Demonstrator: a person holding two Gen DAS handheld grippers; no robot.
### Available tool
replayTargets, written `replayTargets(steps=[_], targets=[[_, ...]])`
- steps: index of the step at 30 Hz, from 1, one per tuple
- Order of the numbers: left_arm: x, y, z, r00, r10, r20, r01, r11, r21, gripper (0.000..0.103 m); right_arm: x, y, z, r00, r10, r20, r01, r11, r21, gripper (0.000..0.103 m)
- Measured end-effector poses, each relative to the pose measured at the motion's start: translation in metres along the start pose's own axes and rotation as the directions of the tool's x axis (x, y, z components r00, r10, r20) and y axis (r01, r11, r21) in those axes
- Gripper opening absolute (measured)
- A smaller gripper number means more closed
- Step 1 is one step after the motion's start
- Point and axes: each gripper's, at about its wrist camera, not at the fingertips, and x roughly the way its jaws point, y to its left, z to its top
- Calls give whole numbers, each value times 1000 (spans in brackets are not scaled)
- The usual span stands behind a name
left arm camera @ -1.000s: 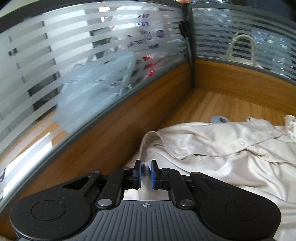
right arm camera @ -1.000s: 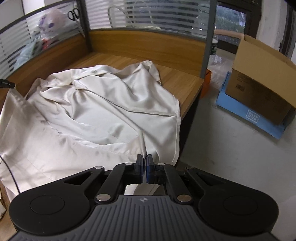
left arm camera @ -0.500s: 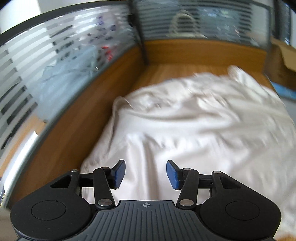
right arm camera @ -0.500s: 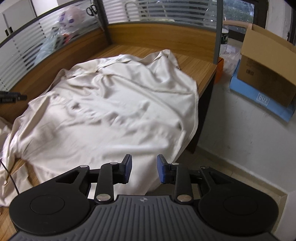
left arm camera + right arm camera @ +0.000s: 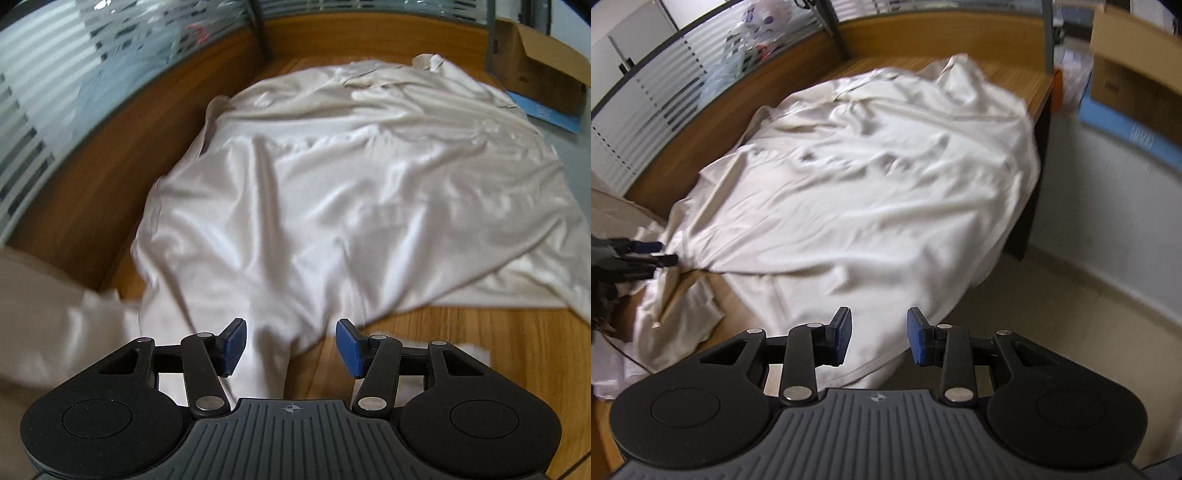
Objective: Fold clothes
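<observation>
The left gripper (image 5: 291, 347) hangs over the near edge of the desk (image 5: 461, 339), its jaws opening, blue pads clear of the cloth below them. The right gripper (image 5: 879, 336) stands off the desk's near right corner with its jaws apart, nothing pinched. A cream shirt (image 5: 871, 192) lies spread and rumpled across most of the desk, its hem spilling over the near and right edges, its collar end toward the far side. More pale cloth (image 5: 48, 314) lies at the left edge. Wooden panels topped with striped glass (image 5: 55, 92) back the desk. A cardboard box (image 5: 1134, 74) sits beyond the right edge.
</observation>
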Motion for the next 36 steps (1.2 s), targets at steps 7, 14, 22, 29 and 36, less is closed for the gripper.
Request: replayTargets(steps=[7,14,22,29,36], targets=[[13,-1,-24,999,22,-28,-22,1000,21,57,31,31,-35,993,52,-109,-52,999,-1,37],[20,1,-27,999,52,-3,-52,998,22,59,48,35,-53,984,101,-145,-79,985,154,37],[12,18,-21,988,139,66,-137,990,-30,5,45,23,-47,994,101,-51,-85,966,245,1],[-24,43,6,976,172,131,-163,984,-76,4,-11,44,-40,993,95,67,-92,995,-37,1],[-45,54,27,988,139,70,-137,990,-33,5,-57,66,-54,988,139,69,-101,911,-399,1]])
